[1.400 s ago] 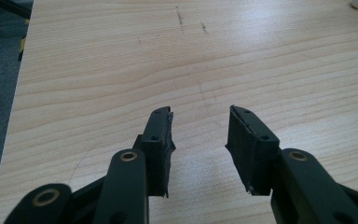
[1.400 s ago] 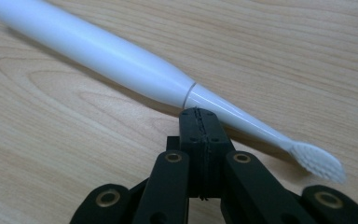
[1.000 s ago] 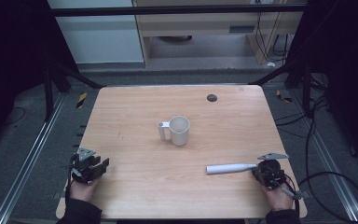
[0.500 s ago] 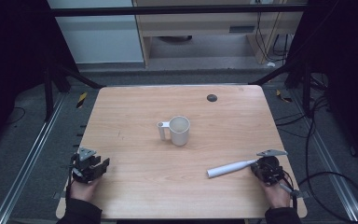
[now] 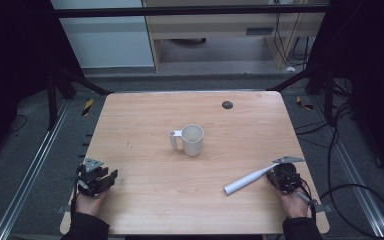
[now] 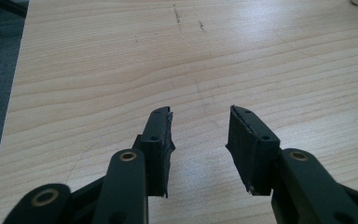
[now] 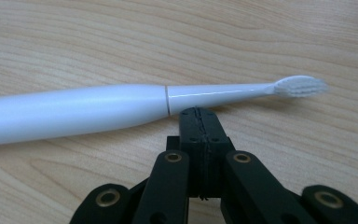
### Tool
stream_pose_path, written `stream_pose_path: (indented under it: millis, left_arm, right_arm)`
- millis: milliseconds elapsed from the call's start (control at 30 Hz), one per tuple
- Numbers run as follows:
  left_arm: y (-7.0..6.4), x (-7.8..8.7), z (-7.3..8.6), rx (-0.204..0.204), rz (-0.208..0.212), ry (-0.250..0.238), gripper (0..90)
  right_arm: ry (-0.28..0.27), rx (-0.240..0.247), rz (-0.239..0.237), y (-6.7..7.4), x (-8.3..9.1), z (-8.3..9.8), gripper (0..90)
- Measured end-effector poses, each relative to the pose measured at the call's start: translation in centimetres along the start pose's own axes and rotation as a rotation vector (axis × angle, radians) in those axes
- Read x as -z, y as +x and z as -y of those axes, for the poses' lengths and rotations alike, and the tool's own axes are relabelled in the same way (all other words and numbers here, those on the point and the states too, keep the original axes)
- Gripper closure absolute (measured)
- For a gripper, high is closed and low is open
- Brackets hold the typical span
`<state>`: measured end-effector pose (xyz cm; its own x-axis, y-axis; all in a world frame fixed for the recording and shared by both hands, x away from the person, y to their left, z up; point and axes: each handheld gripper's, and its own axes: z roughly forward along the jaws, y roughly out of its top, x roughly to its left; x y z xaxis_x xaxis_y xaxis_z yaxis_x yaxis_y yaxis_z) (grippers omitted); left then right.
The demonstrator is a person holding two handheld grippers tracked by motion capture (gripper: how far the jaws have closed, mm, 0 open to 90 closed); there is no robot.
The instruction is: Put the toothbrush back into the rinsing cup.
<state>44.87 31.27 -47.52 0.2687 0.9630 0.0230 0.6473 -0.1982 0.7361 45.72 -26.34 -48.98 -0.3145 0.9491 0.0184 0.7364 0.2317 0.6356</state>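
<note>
1. Overhead, the pale wooden worktop [image 5: 145, 125] carries a white plastic mug [image 5: 192, 139] at its centre. A white electric toothbrush [image 5: 247, 180] lies slanted at the near right, its narrow end meeting the right gripper [image 5: 275, 177]. The left gripper [image 5: 105, 179] sits at the near left edge.
2. Seen from the left gripper [image 6: 199, 135], the 2 black jaws stand apart over bare wood, holding nothing.
3. Seen from the right gripper [image 7: 197, 112], the jaws are pressed together, their tips just against the toothbrush [image 7: 98, 109], which lies crosswise with its bristle head [image 7: 300, 86] to the right.
</note>
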Motion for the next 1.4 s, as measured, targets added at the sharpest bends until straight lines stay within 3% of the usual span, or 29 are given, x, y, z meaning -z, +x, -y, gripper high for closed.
stream_pose_path:
  millis: [600, 833, 867, 1000, 1267, 1400]
  left_arm:
    - [0.0, 0.0, 0.0, -0.002, 0.002, 0.001, 58.3]
    - [0.0, 0.1, 0.0, 0.002, 0.004, -0.003, 58.6]
    - [0.0, 0.1, 0.0, 0.002, 0.005, -0.002, 58.6]
    - [0.0, 0.1, 0.0, 0.001, 0.008, 0.000, 59.3]
    - [0.0, 0.1, 0.0, 0.000, 0.014, 0.003, 62.3]
    - [0.0, 0.1, -0.1, -0.003, 0.014, 0.002, 62.4]
  right_arm:
    - [-0.022, 0.004, -0.011, 0.0, -0.8, -1.1, 90.0]
    - [-0.066, 0.008, -0.031, 0.3, 0.5, -1.2, 90.0]
    - [-0.097, 0.014, -0.058, 0.9, 1.2, -1.2, 90.0]
    - [-0.128, 0.051, -0.112, 2.6, 2.0, -1.5, 90.0]
    - [-0.137, 0.111, -0.203, 5.8, 2.0, -2.1, 90.0]
    - [-0.112, 0.141, -0.258, 7.8, 1.1, -2.3, 90.0]
